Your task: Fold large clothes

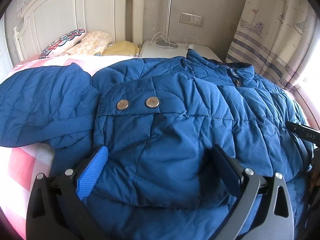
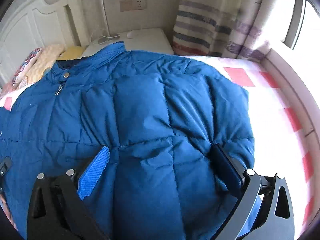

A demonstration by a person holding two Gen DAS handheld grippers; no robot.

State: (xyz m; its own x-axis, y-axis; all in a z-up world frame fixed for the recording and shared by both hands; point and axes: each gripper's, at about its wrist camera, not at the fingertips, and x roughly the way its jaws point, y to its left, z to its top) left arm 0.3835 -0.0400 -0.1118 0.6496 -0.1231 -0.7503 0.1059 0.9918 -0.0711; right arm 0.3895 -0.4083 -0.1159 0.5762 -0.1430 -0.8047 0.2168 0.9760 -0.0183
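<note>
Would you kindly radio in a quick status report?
Left gripper open over jacket cuff. Right gripper open over blue jacket, nothing gripped. Jacket on bed. Nothing in the way.

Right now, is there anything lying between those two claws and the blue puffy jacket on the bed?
Nothing visible. Both the left claw and the right claw stand wide open directly over the jacket, with only its padded fabric between their fingers.
</note>
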